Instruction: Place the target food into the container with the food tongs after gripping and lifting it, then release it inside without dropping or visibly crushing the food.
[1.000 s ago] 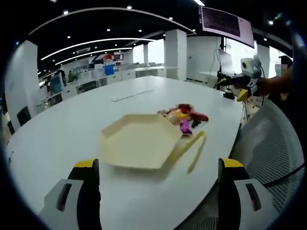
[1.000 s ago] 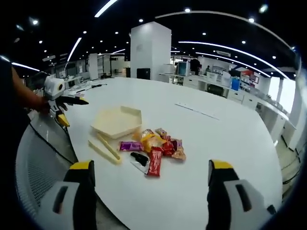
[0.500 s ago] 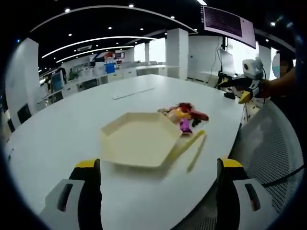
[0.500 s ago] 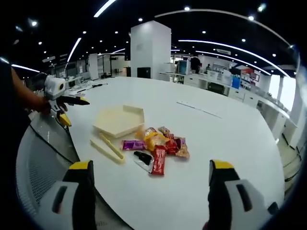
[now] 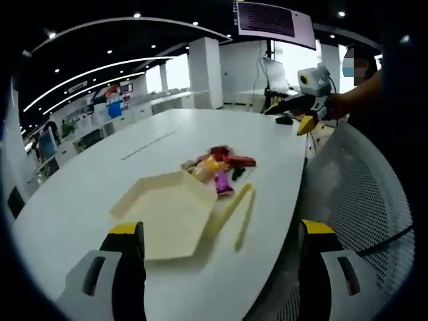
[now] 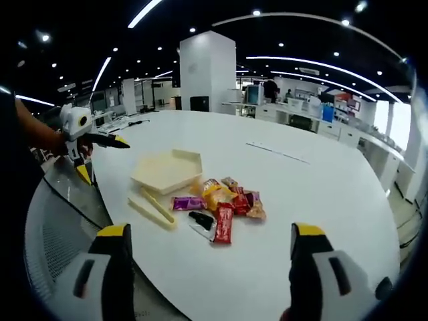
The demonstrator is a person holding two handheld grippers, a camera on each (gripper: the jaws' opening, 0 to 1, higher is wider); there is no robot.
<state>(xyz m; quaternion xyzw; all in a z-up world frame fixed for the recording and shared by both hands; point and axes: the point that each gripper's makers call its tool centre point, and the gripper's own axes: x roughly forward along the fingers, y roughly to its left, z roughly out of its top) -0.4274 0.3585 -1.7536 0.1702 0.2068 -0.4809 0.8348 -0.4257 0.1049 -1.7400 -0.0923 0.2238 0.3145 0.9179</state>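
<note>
the snack packets (image 6: 223, 204) look light, soft and crinkly, piled on the white counter (image 6: 301, 194) at 3 o'clock of the tray (image 6: 167, 170), with the thin tongs (image 6: 152, 208) beside it, best picked up mid-handle, and both the left gripper (image 5: 221, 281) and right gripper (image 6: 210, 281) hang wide apart, holding nothing.

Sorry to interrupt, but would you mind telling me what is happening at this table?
A person holds a gripper in each hand above a white table. Both the left gripper and the right gripper are open and hold nothing. On the table lie a pale yellow hexagonal tray, pale yellow food tongs beside it, and a pile of wrapped snacks. The tongs lie untouched and no snack is in the tray yet.
</note>
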